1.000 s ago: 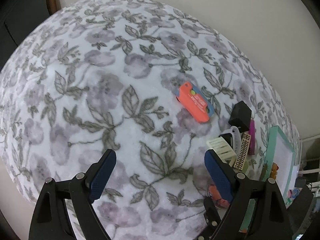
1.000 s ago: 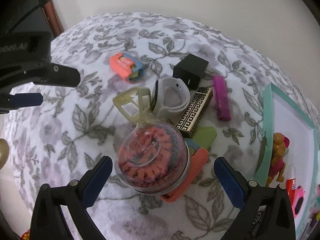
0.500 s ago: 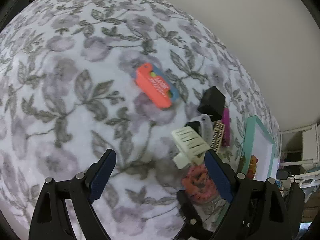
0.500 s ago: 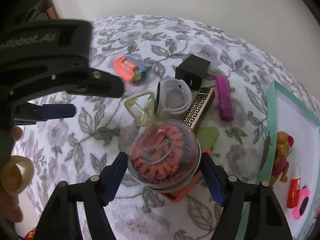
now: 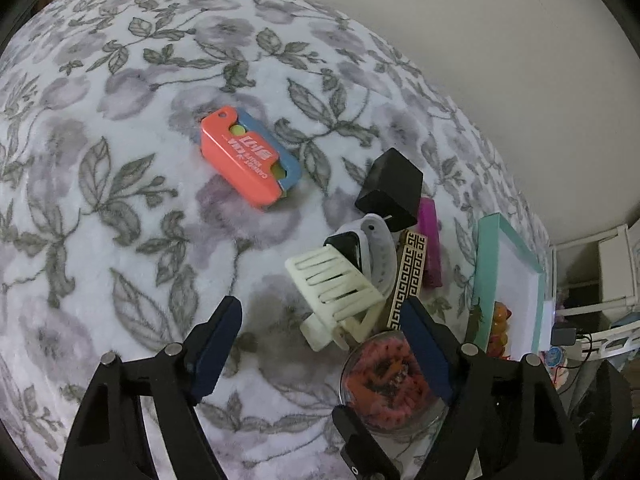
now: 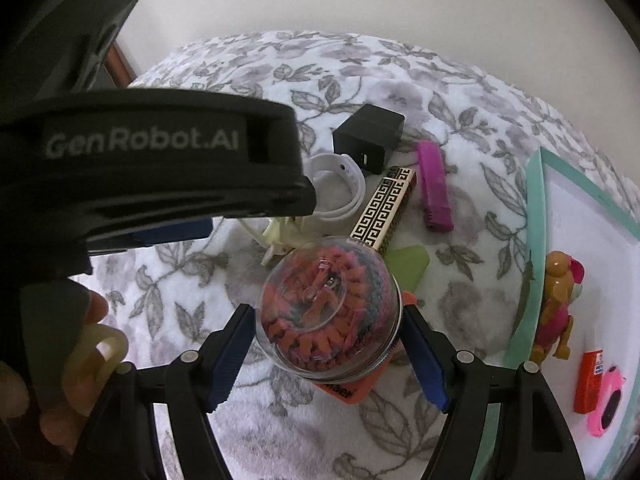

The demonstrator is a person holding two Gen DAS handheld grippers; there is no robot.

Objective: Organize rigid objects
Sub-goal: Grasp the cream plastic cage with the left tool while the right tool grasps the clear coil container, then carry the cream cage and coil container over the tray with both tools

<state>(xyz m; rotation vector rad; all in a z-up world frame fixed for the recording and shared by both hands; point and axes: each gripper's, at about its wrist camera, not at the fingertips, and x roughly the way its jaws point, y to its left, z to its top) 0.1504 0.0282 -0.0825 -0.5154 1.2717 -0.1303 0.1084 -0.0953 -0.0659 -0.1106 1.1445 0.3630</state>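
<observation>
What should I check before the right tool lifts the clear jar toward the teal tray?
1. Right tool pads pressed on both sides of the clear jar: ok.
2. Jar free of the pile: not ok, it rests on an orange piece.
3. Left tool out of the lift path: cannot tell; it is closing on nothing, close beside the jar.
4. Teal tray has bare floor left: ok.

tool [image 6: 326, 354]: black frame | blue pads | silver screws | "GenRobot.AI" lettering
</observation>
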